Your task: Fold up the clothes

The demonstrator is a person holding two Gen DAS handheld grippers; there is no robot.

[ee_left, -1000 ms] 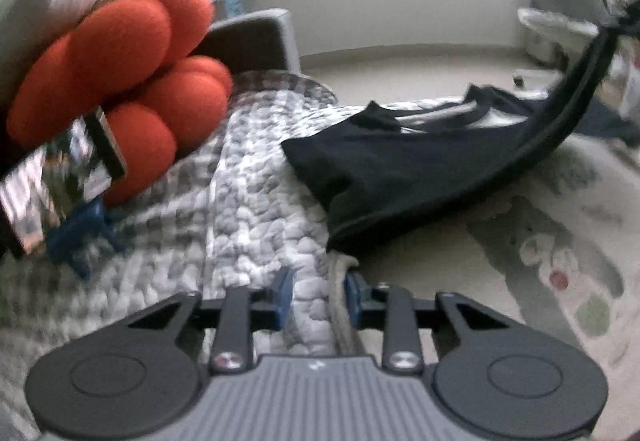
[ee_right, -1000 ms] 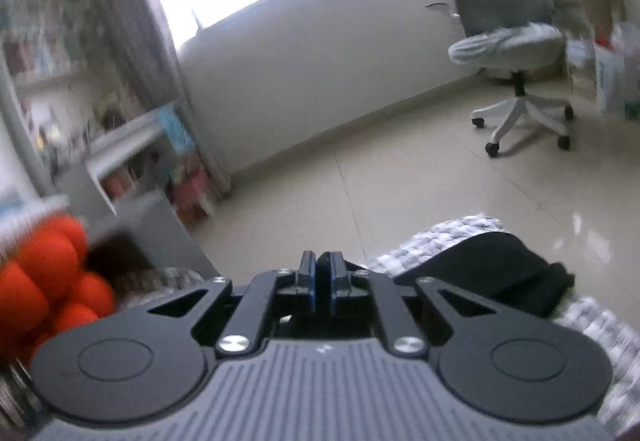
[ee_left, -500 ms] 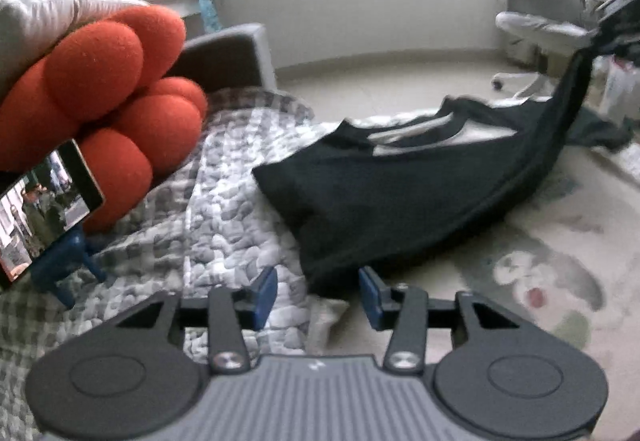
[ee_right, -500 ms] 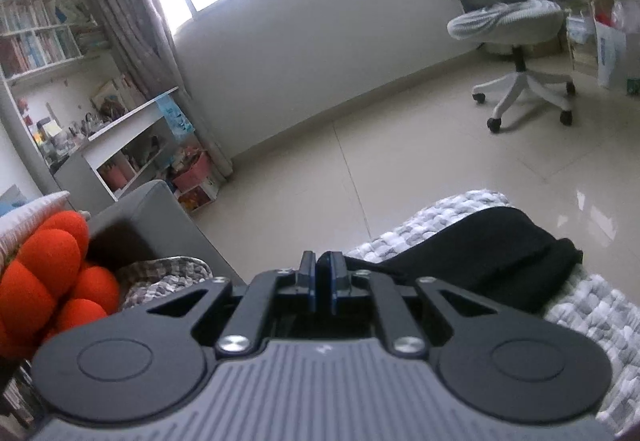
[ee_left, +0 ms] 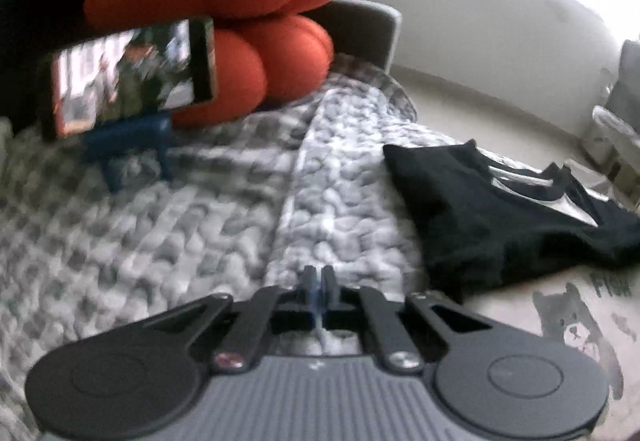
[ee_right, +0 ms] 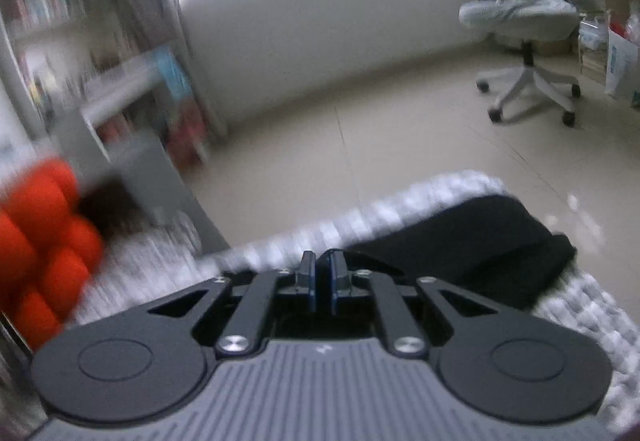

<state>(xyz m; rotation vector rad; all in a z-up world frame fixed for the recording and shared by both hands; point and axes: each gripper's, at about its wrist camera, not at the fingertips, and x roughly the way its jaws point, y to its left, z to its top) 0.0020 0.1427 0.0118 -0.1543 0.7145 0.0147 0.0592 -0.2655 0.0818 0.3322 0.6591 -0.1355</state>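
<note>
The black shirt (ee_left: 500, 217) lies partly folded on the quilt (ee_left: 344, 201), near the quilt's far edge, its neckline toward the floor (ee_right: 360, 137); in the right view its folded end (ee_right: 480, 241) sits right at that edge. We hold our left gripper (ee_left: 318, 281) above the quilt just beside the shirt's near hem, its jaws pressed together, with what may be a thin pale strip between them; we cannot tell what it is. Our right gripper (ee_right: 322, 277) is nearly closed too, a narrow slit between its pads, and whether it pinches the dark cloth just behind it we cannot tell. We judge one fold done and the next being set up. Next we would need a firm hold on the hem, then carry it over evenly. Behind stand an orange cushion (ee_left: 224, 1) and a phone (ee_left: 132, 73) on a stand.
</note>
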